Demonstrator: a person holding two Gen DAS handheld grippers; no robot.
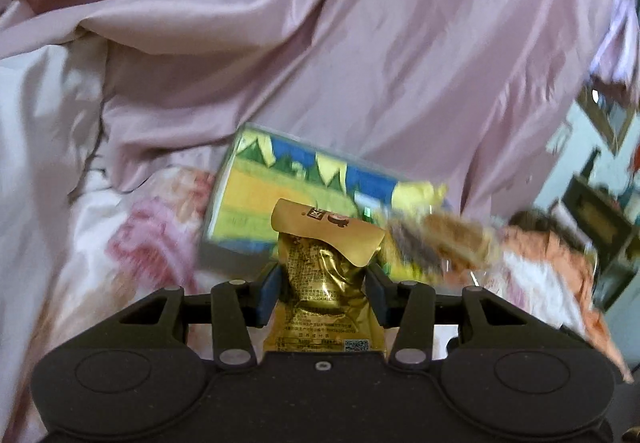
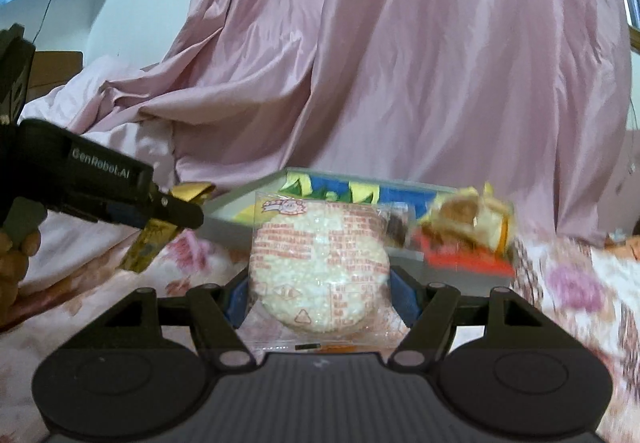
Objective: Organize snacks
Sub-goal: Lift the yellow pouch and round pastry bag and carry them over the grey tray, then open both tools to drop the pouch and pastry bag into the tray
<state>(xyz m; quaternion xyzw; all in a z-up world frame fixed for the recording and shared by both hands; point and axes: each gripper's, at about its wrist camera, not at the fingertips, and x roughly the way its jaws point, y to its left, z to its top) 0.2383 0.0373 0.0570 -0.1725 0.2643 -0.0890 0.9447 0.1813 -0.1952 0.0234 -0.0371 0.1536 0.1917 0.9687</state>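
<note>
nearest in each wrist view, both tools are loaded: the left gripper [image 1: 324, 279] is clamped on a crumpled gold snack packet [image 1: 326, 275], and the right gripper [image 2: 320, 283] pinches a clear-wrapped round rice cracker [image 2: 320, 263] by its edges. beyond them, on the floral bedding [image 2: 568, 283], sits the colourful tray [image 2: 360, 191] with blurred snacks [image 2: 468, 219] at its right end, and a pink sheet [image 2: 400, 63] hangs behind. risk, as judged: slick wrapper film may slip from either grip, the cracker may crack under pressure, and two grippers nearing one tray may collide.
</note>
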